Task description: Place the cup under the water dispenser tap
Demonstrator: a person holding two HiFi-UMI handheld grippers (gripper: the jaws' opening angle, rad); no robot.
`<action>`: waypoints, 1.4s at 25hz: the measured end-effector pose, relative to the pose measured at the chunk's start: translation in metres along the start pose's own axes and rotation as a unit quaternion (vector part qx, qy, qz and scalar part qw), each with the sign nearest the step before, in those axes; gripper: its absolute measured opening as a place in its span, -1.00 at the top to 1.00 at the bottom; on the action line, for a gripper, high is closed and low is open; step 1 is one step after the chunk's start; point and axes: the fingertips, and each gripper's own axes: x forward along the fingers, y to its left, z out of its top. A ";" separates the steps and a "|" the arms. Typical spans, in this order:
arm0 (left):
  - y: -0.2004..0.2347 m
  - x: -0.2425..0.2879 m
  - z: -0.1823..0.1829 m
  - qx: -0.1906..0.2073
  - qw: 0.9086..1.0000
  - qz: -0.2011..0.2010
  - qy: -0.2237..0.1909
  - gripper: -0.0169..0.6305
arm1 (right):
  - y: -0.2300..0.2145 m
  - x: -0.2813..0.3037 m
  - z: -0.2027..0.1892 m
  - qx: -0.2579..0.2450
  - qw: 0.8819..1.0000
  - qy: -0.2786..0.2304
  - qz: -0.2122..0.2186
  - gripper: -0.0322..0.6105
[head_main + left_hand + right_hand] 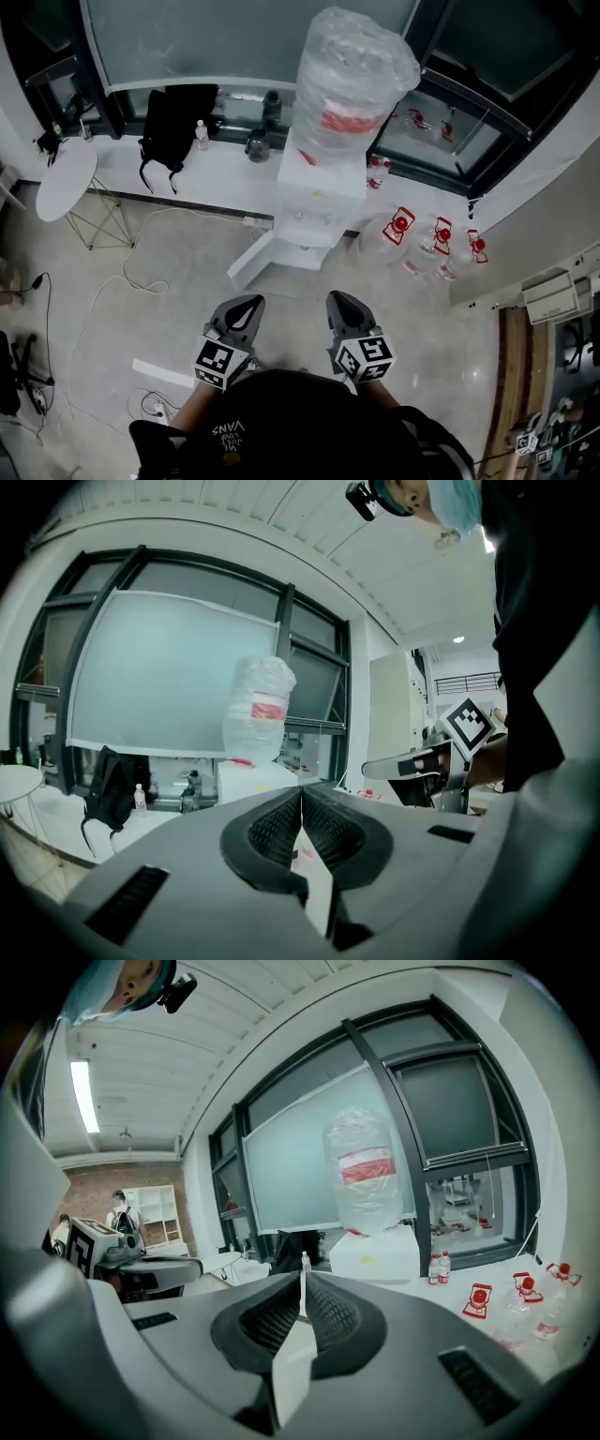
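A white water dispenser (317,202) stands against the window sill, with a large plastic-wrapped bottle (352,80) with a red label on top. No cup shows in any view. My left gripper (251,304) and right gripper (338,300) hang side by side above the floor, a short way in front of the dispenser. Both are shut with nothing between the jaws. The left gripper view has its shut jaw tips (301,795) pointing at the dispenser (253,772). In the right gripper view the tips (302,1281) sit left of the dispenser (377,1252).
A black backpack (174,122) leans on the sill at the left, by a round white table (66,178). Several empty water jugs (439,246) lie right of the dispenser. Cables (103,300) and a power strip trail over the floor at the left.
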 end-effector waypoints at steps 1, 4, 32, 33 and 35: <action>0.010 -0.001 0.001 0.002 1.000 -0.005 -0.002 0.89 | 0.005 0.008 0.002 0.001 1.000 -0.002 -0.006 0.76; 0.040 -0.008 -0.002 0.000 1.000 -0.016 -0.005 0.89 | 0.019 0.029 0.002 0.002 1.000 -0.005 -0.025 0.76; 0.168 0.085 -0.114 -0.029 0.996 0.085 -0.022 0.89 | -0.086 0.247 -0.109 -0.086 0.992 0.091 -0.019 0.76; 0.170 0.090 -0.126 -0.028 0.996 0.085 -0.016 0.89 | -0.091 0.256 -0.123 -0.084 0.991 0.098 -0.018 0.76; 0.177 0.101 -0.154 -0.032 0.996 0.085 -0.003 0.89 | -0.100 0.275 -0.152 -0.084 0.990 0.113 -0.016 0.76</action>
